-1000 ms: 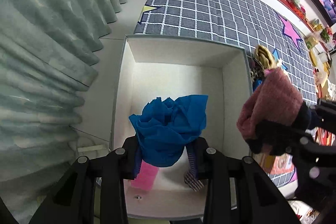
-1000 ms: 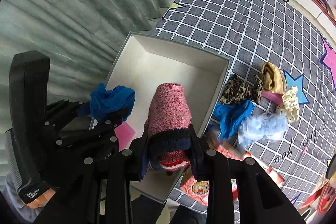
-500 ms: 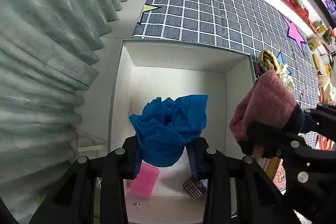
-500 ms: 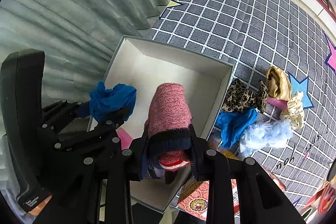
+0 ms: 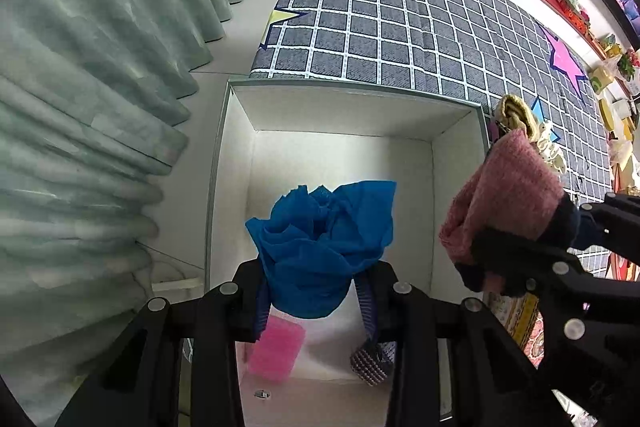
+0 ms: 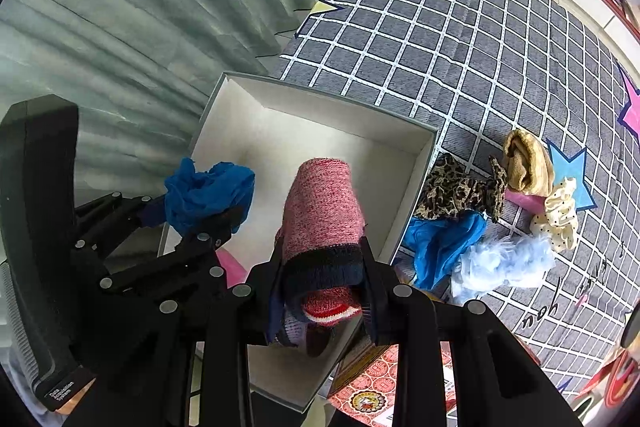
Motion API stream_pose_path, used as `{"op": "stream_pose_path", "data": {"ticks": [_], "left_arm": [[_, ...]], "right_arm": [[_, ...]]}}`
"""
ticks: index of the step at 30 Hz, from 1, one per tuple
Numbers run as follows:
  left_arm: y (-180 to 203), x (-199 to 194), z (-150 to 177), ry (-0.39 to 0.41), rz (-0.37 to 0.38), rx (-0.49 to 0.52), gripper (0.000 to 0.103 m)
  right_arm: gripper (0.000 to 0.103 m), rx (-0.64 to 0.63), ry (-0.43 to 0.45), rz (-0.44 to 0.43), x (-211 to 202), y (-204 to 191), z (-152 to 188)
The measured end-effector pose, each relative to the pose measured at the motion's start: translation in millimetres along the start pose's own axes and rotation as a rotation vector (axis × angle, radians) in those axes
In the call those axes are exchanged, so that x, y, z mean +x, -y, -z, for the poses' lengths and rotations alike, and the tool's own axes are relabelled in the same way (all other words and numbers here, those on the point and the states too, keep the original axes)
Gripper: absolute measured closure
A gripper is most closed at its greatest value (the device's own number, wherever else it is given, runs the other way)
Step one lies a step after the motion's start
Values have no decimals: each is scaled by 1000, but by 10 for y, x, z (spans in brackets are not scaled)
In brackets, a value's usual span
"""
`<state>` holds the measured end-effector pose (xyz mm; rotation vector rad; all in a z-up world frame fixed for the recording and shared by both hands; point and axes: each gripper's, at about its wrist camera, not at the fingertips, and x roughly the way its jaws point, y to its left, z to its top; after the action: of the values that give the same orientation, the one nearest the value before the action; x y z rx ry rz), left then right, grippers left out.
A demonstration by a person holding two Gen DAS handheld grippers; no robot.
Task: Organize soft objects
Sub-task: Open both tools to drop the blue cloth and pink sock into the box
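The left hand-held gripper, clamped on the blue cloth, has come further over the white box; the right hand-held gripper, squeezing the pink knit roll, now hangs inside the box's right edge. Both seem ready for release.

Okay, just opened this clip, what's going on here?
A person is sorting soft items into a white box on the floor. The left gripper is shut on a crumpled blue cloth, held over the box. The right gripper is shut on a rolled pink knit sock, also above the box. More soft things, including a leopard-print piece and a light blue fluffy item, lie on the checked mat beside it.
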<state>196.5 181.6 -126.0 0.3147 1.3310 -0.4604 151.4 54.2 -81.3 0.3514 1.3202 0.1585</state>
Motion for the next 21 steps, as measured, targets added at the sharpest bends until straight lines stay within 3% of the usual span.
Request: {"op": "stream_pose_path", "data": {"ticks": [18,21], "left_arm": [[-12,53,-23,-15,-5,-2,63],[-24,38,-13,1,-10,9,49]], "right_arm": [[70,-1,-8,0,18,-10,-25],[70,-14,-10,2,34,-22,-26]]}}
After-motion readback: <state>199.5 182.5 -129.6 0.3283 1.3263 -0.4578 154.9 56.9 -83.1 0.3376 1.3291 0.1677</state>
